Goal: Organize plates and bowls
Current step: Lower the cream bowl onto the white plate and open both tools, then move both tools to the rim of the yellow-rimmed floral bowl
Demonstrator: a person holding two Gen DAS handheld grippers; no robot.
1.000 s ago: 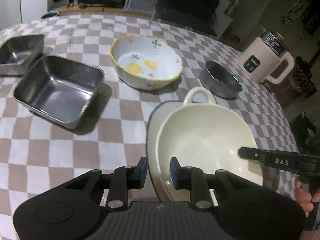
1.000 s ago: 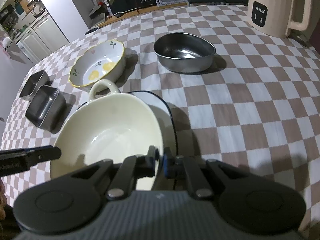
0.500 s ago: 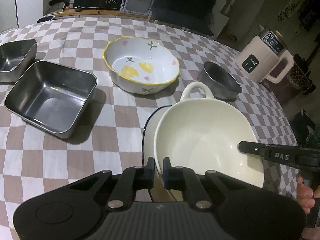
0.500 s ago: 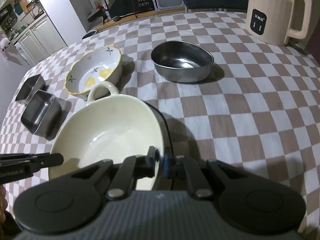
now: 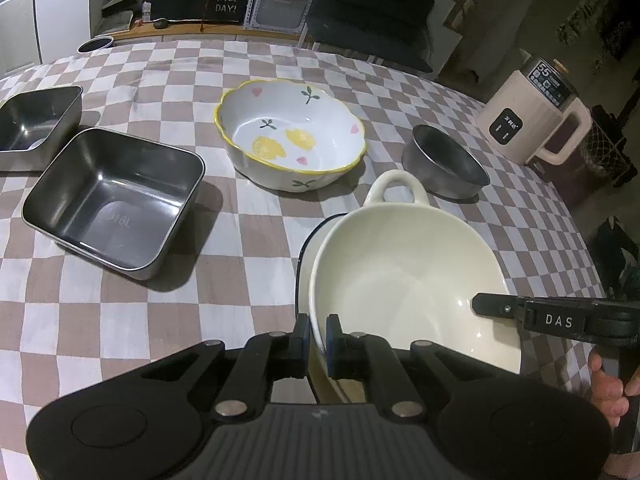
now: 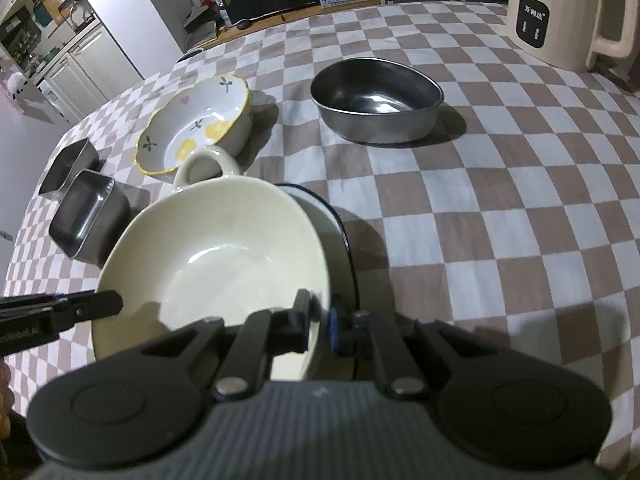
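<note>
Since a second earlier, the left gripper [image 5: 317, 338] had brought its jaws in from a spread stance onto the near rim of the cream handled bowl [image 5: 404, 276], and now pinched that rim, one pad inside and one outside. The right gripper [image 6: 319, 327] was likewise clamped on the opposite rim, its jaws nearly together with only the bowl's wall between them.

The bowl sat on a blue-rimmed white plate [image 6: 340, 224] near the front of the checked tablecloth [image 5: 248, 216], its loop handle pointing toward the lemon-patterned bowl [image 5: 290, 134]. Two square steel containers [image 5: 114, 200] lay to the left, and a round steel bowl [image 6: 376, 98] stood beyond, with a beige kettle [image 5: 532, 120] at the far edge.

The step in hand seemed to be a two-handed grasp of the cream bowl, with both grips set. The next move would probably call for an even lift, both hands rising together so the heavy bowl stayed level and the plate underneath was not dragged along.
</note>
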